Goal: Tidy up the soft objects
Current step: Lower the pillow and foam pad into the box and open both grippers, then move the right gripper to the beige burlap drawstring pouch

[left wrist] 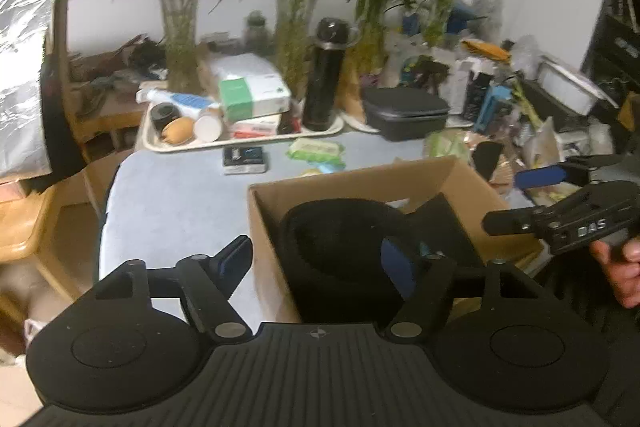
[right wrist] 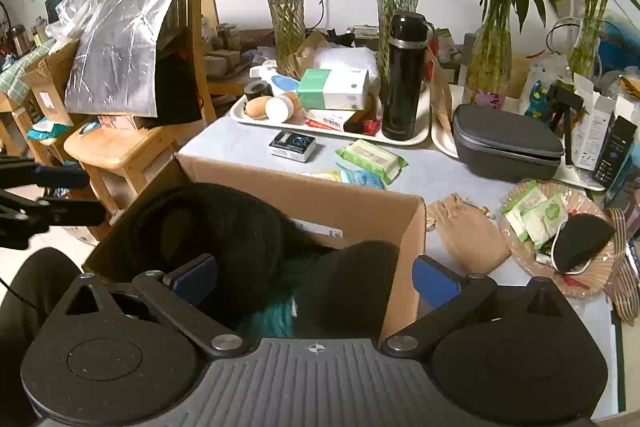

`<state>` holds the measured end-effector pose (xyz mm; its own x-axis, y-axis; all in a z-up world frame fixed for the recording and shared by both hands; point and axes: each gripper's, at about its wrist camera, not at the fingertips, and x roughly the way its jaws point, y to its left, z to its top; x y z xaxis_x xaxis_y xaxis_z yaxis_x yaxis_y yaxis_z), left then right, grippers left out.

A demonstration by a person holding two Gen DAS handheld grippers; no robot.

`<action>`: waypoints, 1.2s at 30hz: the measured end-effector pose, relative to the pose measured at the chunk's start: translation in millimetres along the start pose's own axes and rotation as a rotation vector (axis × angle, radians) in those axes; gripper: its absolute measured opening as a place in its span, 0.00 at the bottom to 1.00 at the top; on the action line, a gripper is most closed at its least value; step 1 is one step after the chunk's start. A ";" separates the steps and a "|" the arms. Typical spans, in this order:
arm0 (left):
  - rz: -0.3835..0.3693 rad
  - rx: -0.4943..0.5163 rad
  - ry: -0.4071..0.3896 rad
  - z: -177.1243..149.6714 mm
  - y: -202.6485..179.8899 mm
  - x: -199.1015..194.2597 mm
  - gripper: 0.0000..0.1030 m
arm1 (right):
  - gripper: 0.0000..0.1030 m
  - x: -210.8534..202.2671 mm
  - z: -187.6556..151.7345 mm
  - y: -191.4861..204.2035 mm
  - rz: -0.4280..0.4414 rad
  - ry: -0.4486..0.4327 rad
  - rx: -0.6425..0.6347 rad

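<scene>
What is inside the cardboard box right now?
The cardboard box holds a black fuzzy ring-shaped cushion, another black soft piece and something teal and furry. Whatever lies beneath them is covered.

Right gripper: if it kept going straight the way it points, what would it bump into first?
Probably the black soft item lying in the cardboard box; the open right gripper points over the box's near edge, though depth is hard to judge.
</scene>
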<state>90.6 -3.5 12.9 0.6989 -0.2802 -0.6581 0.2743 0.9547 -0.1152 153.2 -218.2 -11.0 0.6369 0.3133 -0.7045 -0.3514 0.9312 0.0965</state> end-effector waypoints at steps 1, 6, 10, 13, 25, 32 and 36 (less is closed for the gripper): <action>-0.006 0.005 -0.011 -0.5 -1.4 -0.6 0.72 | 1.00 -0.4 -0.4 -1.1 -0.005 -0.001 0.004; -0.017 0.014 -0.020 -0.2 -6.1 2.0 0.73 | 1.00 -2.2 -1.9 -10.9 -0.037 -0.011 0.045; -0.011 0.015 -0.027 -1.0 -5.8 4.5 0.79 | 1.00 -2.8 -3.7 -18.7 -0.065 -0.028 0.069; 0.016 0.043 -0.048 -2.9 -8.9 5.1 0.80 | 1.00 -3.6 -6.5 -25.2 -0.063 -0.040 0.108; 0.058 0.011 -0.061 -4.5 -1.4 9.1 0.80 | 1.00 3.9 -4.8 -51.1 -0.181 -0.010 0.122; 0.123 0.076 -0.085 -4.9 -2.0 11.9 0.80 | 1.00 9.7 3.4 -72.7 -0.212 -0.017 0.163; 0.134 0.071 -0.090 -0.9 2.6 14.3 0.80 | 1.00 14.1 13.1 -79.8 -0.247 -0.027 0.128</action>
<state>100.7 -4.9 2.5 0.7876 -0.1622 -0.5945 0.2189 0.9754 0.0239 199.2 -285.7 -19.4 0.7112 0.0774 -0.6987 -0.0951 0.9954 0.0135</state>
